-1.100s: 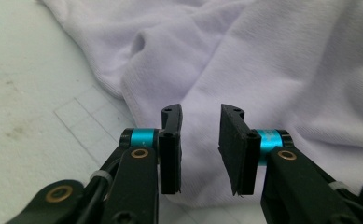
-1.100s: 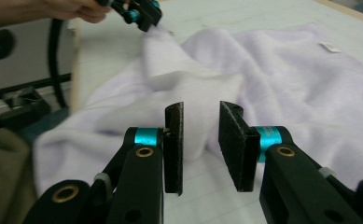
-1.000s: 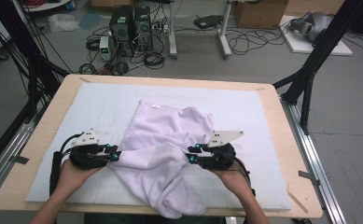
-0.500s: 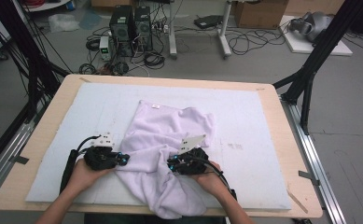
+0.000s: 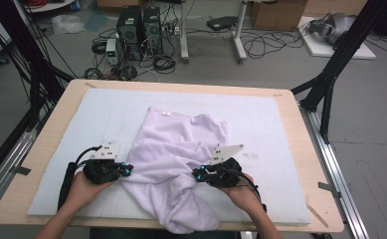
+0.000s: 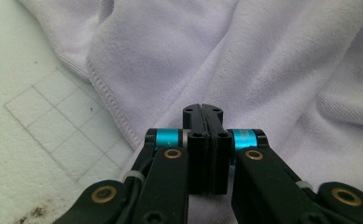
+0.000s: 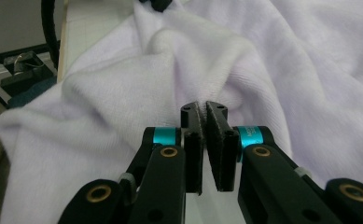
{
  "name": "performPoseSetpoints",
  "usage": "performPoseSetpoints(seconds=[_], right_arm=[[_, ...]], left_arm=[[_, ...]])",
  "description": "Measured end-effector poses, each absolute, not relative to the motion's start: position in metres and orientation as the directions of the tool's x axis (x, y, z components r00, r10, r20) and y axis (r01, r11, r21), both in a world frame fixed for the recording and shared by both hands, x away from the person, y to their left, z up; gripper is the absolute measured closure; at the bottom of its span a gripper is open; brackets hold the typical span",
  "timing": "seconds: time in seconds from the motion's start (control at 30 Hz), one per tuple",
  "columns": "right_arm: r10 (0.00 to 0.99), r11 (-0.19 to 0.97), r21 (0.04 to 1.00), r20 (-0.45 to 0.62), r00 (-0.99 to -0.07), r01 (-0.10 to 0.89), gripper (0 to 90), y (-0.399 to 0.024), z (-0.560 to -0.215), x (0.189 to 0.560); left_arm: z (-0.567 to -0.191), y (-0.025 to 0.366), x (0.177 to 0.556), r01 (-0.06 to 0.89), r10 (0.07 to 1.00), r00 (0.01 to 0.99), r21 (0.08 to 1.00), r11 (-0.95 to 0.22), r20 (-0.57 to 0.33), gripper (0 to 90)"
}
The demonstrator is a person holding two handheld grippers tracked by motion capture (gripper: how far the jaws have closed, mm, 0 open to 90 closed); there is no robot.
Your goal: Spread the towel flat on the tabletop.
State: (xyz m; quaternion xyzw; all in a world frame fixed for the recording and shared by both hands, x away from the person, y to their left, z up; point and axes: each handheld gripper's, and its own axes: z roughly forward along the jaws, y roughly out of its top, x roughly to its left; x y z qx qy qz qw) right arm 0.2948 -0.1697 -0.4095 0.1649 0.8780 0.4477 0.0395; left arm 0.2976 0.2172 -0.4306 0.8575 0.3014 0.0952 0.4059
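- Grey floor behind the tabletop (image 5: 47, 144) carries two dark computer towers (image 5: 140, 25), loops of black cable (image 5: 270, 42) and cardboard boxes (image 5: 275, 12) at the far edge of the high view.
- Black frame legs (image 5: 330, 74) stand at both sides of the tabletop, and a pale foam mat (image 5: 275, 124) covers most of the wooden top.
- On that mat lies a white towel (image 5: 173, 149), rumpled, running from the mat's middle down to the near edge, where a bunched end hangs slightly over the front.
- A small label (image 5: 165, 113) shows near the towel's far corner.
- The left tool (image 5: 127, 170) sits at the towel's left edge, held in the person's left hand (image 5: 81, 189); its jaws have just been closing.
- From the left gripper view, the left tool (image 6: 202, 108) has its jaws clenched flat together, tips pressed into the cloth beside the stitched hem (image 6: 109, 102); whether a fold is caught between them I cannot tell for sure, though the cloth puckers toward the tips.
- The faint printed grid (image 6: 62, 126) on the mat shows just left of that hem.
- The right tool (image 5: 197, 174) rests on the towel's right part, held in the right hand (image 5: 245, 191); its jaws have also just been closing.
- In the right gripper view, the right tool (image 7: 202, 106) pinches a raised ridge of towel (image 7: 188, 60) at its tips, the jaws meeting at the top with a thin gap lower down.
- Both tools lie low and point inward toward each other across the towel.
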Motion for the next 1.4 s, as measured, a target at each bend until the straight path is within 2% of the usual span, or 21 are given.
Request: performPoseSetpoints(seconds=[0.33, 0.5, 0.63, 0.8, 0.83, 0.87, 0.9, 0.97, 1.03, 1.2, 1.4], right_arm=[[0.320, 0.512, 0.825, 0.075, -0.944, 0.239, 84.1, -0.198, -0.394, 0.275], [0.377, 0.449, 0.854, 0.086, -0.922, 0.263, 74.8, -0.208, -0.389, 0.286], [0.418, 0.498, 0.809, 0.092, -0.904, 0.313, 73.5, -0.204, -0.409, 0.300], [0.450, 0.556, 0.754, 0.081, -0.889, 0.350, 56.1, -0.180, -0.435, 0.311], [0.448, 0.578, 0.739, 0.068, -0.891, 0.347, 55.3, -0.175, -0.440, 0.313], [0.450, 0.585, 0.736, 0.056, -0.891, 0.342, 55.7, -0.171, -0.442, 0.314], [0.454, 0.579, 0.743, 0.050, -0.890, 0.336, 60.8, -0.169, -0.443, 0.314], [0.457, 0.583, 0.745, 0.029, -0.889, 0.324, 78.0, -0.168, -0.443, 0.315], [0.442, 0.579, 0.745, 0.053, -0.895, 0.331, 86.6, -0.171, -0.443, 0.318], [0.426, 0.595, 0.739, 0.042, -0.904, 0.315, 87.9, -0.184, -0.435, 0.312], [0.463, 0.595, 0.739, 0.006, -0.886, 0.316, 88.1, -0.212, -0.421, 0.312]], left_arm=[[-0.418, 0.223, 0.289, 0.414, 0.586, 0.807, 0.778, -0.474, -0.072, 88.7], [-0.410, 0.221, 0.297, 0.403, 0.592, 0.802, 0.800, -0.444, -0.076, 76.5], [-0.415, 0.211, 0.308, 0.409, 0.595, 0.800, 0.794, -0.450, -0.075, 71.3], [-0.436, 0.196, 0.320, 0.453, 0.603, 0.795, 0.729, -0.512, -0.070, 60.5], [-0.440, 0.194, 0.320, 0.452, 0.597, 0.799, 0.725, -0.520, -0.069, 60.6], [-0.440, 0.194, 0.319, 0.443, 0.591, 0.803, 0.738, -0.509, -0.075, 63.1], [-0.441, 0.194, 0.318, 0.445, 0.579, 0.810, 0.739, -0.506, -0.092, 73.7], [-0.439, 0.192, 0.316, 0.433, 0.578, 0.813, 0.738, -0.517, -0.072, 82.4], [-0.437, 0.192, 0.315, 0.433, 0.579, 0.813, 0.731, -0.528, -0.063, 84.6], [-0.434, 0.197, 0.313, 0.436, 0.589, 0.805, 0.739, -0.513, -0.065, 85.2], [-0.424, 0.200, 0.311, 0.430, 0.600, 0.797, 0.766, -0.478, -0.072, 85.0]])
